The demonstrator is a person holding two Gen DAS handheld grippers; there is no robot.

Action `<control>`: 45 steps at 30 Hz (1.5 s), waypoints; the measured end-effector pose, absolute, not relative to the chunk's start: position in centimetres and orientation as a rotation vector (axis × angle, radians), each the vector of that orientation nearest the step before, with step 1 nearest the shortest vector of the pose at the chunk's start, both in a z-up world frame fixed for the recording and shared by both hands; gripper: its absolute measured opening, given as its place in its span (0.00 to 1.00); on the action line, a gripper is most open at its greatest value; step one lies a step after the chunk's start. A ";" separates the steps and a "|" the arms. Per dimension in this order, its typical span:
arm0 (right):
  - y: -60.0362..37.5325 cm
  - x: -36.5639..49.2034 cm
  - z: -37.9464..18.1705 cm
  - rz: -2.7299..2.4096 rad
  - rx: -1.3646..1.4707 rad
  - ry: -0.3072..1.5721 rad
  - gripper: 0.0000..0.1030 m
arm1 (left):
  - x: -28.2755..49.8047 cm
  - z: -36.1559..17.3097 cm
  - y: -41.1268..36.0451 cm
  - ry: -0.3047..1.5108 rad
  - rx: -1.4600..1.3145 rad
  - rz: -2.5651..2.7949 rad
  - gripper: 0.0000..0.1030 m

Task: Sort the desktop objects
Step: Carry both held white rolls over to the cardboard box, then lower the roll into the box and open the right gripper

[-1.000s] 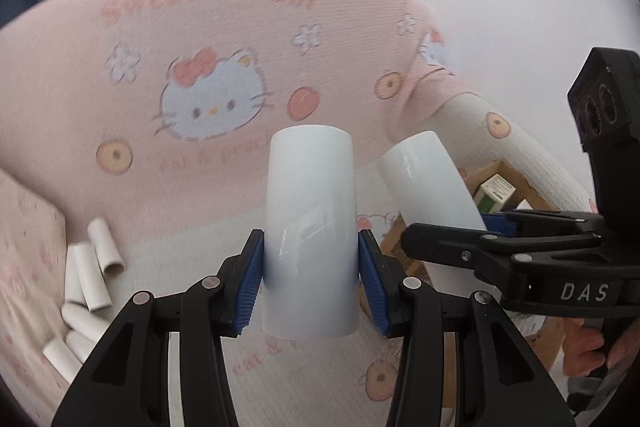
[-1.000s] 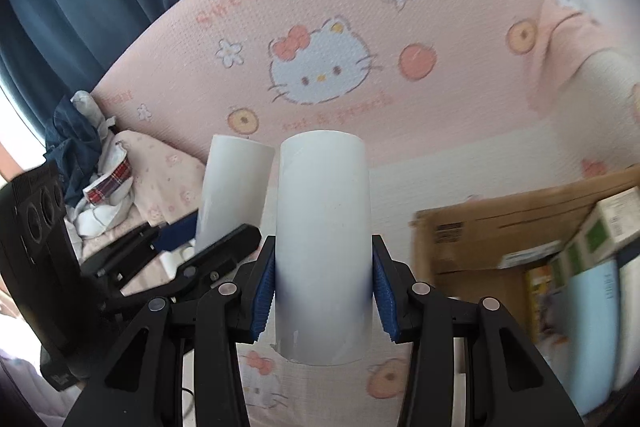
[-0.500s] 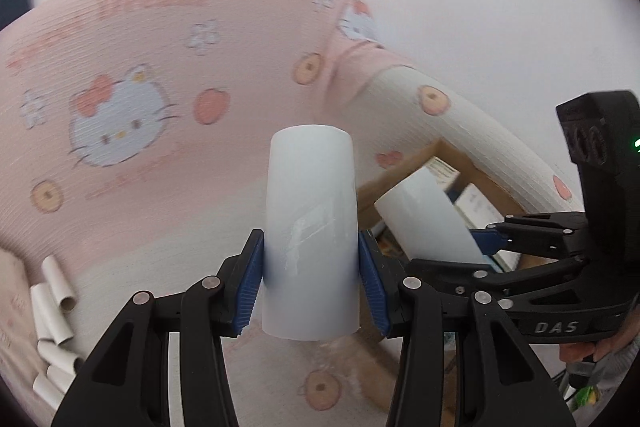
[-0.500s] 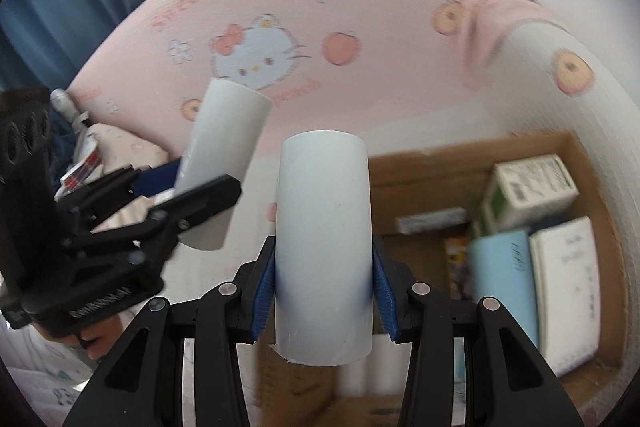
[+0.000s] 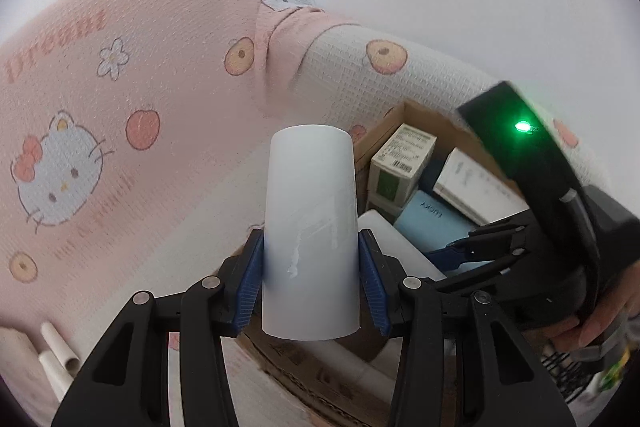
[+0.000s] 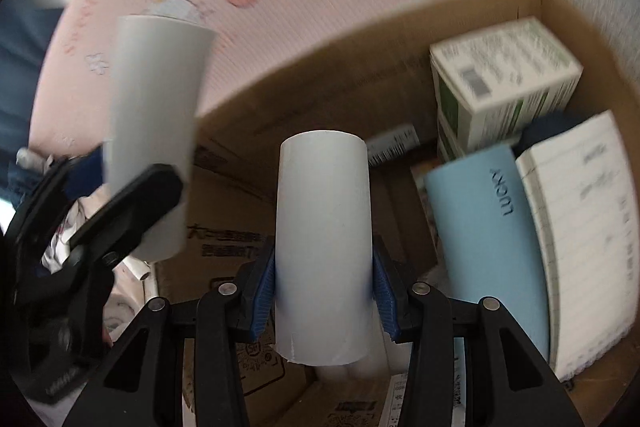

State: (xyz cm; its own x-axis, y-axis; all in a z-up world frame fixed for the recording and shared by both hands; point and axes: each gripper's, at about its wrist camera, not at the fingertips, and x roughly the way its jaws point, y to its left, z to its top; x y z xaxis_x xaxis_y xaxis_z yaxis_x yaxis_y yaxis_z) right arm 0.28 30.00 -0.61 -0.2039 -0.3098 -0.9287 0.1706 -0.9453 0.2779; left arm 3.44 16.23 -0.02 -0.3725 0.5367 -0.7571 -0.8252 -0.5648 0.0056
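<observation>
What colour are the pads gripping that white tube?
Blue ribbed pads, clearest in the right wrist view.

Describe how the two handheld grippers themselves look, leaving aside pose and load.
Both are alike. The left gripper and right gripper have matte black angular plastic fingers with silver rivets and ribbed blue pads. From the left wrist view, the right one's black body carries a green light, a dark cable, and a bare hand.
</observation>
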 end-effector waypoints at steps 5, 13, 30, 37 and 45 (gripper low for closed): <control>29.7 -1.1 -2.6 -2.147 1.869 -0.134 0.40 | 2.7 -1.0 16.1 0.555 -0.931 1.982 0.49; 28.7 -2.6 -5.9 -2.036 2.004 -0.060 0.40 | 0.7 -1.0 15.0 0.517 -0.985 1.985 0.49; 28.1 -4.1 -12.9 -1.821 2.218 0.023 0.39 | 0.1 0.0 11.6 0.444 -0.985 2.001 0.49; 28.9 -4.3 -13.0 -1.809 2.240 0.017 0.41 | 0.7 0.1 11.9 0.519 -0.938 1.985 0.49; 29.5 -4.3 -12.5 -1.780 2.274 0.088 0.41 | 0.1 0.2 11.4 0.504 -0.949 2.000 0.49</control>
